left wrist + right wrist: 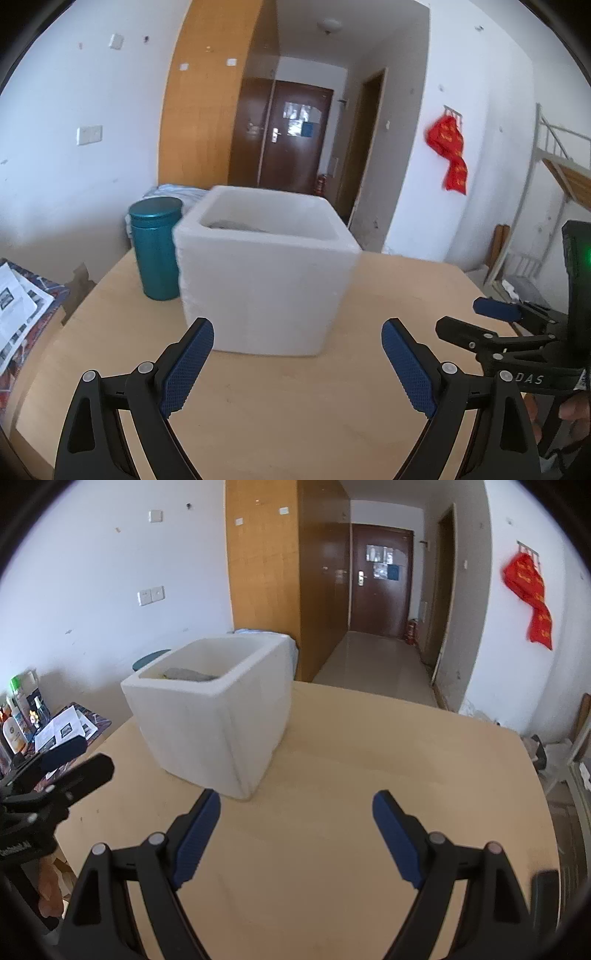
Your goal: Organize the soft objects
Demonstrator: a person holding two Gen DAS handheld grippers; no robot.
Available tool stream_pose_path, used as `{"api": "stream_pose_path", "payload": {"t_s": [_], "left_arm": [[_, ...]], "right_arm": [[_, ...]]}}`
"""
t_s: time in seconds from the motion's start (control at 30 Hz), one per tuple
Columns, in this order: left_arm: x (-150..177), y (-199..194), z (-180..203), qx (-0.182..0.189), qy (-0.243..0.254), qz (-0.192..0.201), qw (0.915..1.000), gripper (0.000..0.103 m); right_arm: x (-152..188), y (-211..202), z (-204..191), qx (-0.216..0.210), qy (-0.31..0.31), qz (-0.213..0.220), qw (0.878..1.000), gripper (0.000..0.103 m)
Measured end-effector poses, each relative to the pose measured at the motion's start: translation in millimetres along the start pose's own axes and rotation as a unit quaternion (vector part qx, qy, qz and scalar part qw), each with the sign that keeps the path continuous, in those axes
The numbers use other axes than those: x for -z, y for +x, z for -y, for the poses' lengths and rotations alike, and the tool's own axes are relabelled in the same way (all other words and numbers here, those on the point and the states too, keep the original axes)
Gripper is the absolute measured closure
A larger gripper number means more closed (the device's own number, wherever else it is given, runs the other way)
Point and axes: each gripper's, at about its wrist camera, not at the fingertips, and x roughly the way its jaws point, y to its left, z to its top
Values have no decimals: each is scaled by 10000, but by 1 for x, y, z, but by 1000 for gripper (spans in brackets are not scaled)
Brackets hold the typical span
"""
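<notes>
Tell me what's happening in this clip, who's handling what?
A person holds a two-finger gripper in each hand over a wooden table. The left gripper and the right gripper are both open and empty, pointed toward a white foam box that stands open-topped on the table. Something grey already lies inside the box; what it is cannot be told. A teal canister stands beside the box. Nothing is being gripped at this moment.
</notes>
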Motion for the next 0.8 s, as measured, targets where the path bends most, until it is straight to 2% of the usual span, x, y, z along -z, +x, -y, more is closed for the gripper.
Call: {"api": "stream_pose_path", "payload": {"t_s": [0.3,0.57,0.8], "left_arm": [[26,3,31,146,289,-136,9994,11],[44,-14,46,100,531,140,9984,11],[60,-27,53,129,593,271,9978,11]], "right_arm": [[37,-22,28,346,562,-21,9978,16],[61,-56,34,608,936,521,9924,16],[78,-66,31,698,1096,797,9883,16]]}}
